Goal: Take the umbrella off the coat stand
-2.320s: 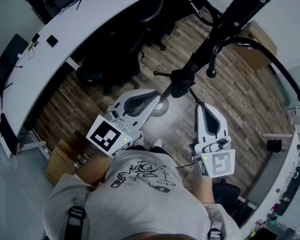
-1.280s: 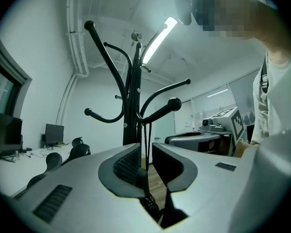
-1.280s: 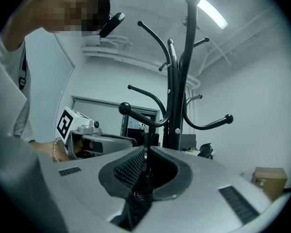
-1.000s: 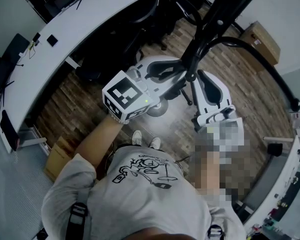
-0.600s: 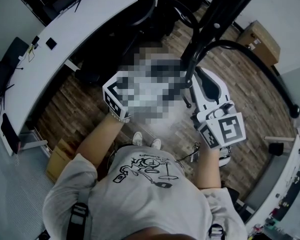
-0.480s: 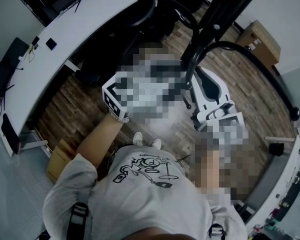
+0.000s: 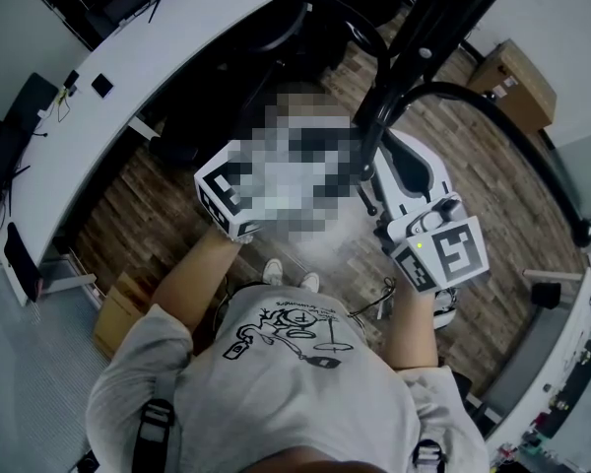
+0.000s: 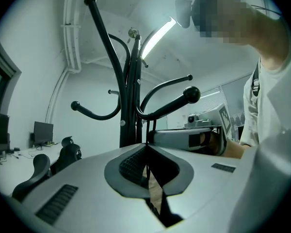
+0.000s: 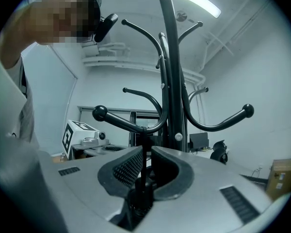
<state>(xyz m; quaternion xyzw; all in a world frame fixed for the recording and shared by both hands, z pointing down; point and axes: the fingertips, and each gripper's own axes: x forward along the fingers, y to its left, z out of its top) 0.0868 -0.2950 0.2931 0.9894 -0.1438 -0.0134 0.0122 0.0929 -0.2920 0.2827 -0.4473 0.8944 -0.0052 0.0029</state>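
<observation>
The black coat stand [image 7: 414,57] rises past both grippers, its pole [image 9: 174,96] and curved hooks [image 8: 165,106] close ahead. The umbrella is small, black and folded. Its thin strap [image 9: 144,147] runs down from a ball-ended hook [image 9: 131,125] to its dark handle [image 9: 140,198]. My right gripper [image 9: 146,152] is shut on that handle, the strap passing up between the pads. My left gripper [image 8: 146,149] faces it from the other side, shut on a dark part of the umbrella [image 8: 160,210]. In the head view the umbrella is hidden. Only the left gripper's marker cube [image 7: 227,197] shows clearly there.
A long curved white desk [image 7: 108,97] with black office chairs [image 7: 227,97] lies to the left. Cardboard boxes sit at the upper right [image 7: 517,82] and lower left [image 7: 123,313]. The stand's round base [image 7: 315,215] rests on the wood floor below the grippers.
Both grippers have risen from low near the stand's base to hook height and closed in on the pole. Over the last half second they barely shift.
</observation>
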